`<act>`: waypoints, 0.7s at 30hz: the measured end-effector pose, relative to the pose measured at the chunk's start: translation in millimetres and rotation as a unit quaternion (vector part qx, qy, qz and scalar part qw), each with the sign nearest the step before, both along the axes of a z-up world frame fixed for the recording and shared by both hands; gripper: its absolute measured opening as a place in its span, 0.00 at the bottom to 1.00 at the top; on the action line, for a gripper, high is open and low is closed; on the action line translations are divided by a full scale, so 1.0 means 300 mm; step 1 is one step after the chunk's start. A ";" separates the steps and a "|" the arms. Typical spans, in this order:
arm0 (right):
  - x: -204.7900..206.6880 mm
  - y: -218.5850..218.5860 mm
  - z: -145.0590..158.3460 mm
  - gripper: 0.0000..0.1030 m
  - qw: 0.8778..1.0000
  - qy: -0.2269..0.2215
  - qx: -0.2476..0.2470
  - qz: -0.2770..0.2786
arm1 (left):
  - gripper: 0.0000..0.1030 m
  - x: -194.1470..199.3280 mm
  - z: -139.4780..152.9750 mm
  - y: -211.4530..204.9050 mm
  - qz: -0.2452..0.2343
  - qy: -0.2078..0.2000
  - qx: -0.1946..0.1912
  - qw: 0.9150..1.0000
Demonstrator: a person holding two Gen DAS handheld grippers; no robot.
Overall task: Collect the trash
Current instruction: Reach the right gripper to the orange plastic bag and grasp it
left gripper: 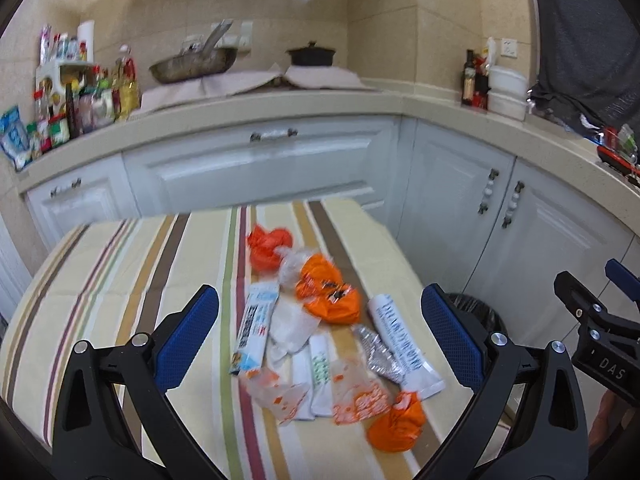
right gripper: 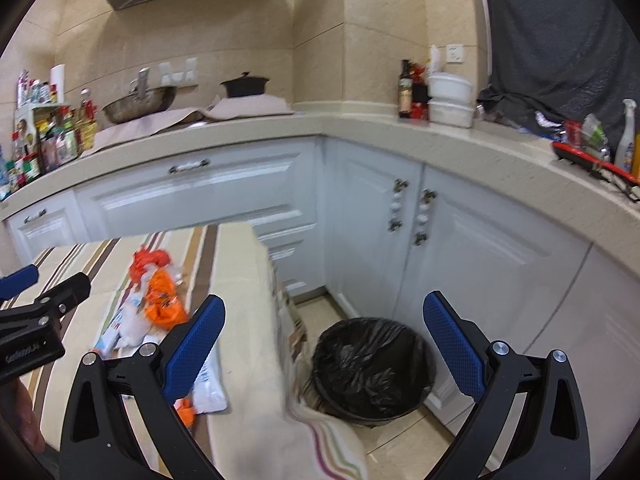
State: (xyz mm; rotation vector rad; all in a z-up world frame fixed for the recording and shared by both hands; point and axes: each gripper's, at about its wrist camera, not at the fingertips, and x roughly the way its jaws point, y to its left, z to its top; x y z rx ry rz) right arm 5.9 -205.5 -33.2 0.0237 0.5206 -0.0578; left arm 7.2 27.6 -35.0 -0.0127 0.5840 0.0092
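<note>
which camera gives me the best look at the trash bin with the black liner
The right wrist view: the trash bin sits whole on the floor beside the table, its open mouth framed by the open right gripper. The left wrist view catches only a sliver of its rim behind a finger.

- The letters "DAS" stood in white on the black body of the right gripper (left gripper: 592, 280).
- Print on the wrappers (left gripper: 253, 328) was too blurred to read.

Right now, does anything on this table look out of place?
Yes: crumpled orange bags and empty wrappers lie strewn along the striped tablecloth, while the black-lined bin stands on the floor beside it.
</note>
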 end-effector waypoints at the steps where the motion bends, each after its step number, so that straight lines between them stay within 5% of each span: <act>1: 0.006 0.018 -0.018 0.94 1.000 0.006 0.002 0.011 | 0.96 0.003 -0.016 0.020 0.005 0.009 -0.004 1.000; 14: -0.048 0.263 -0.213 0.94 0.989 0.033 -0.004 0.144 | 0.96 -0.109 -0.185 0.246 0.081 0.058 0.013 0.995; 21: -0.068 0.330 -0.294 0.92 0.984 0.042 -0.003 0.171 | 0.96 -0.140 -0.260 0.257 0.074 0.079 0.016 0.994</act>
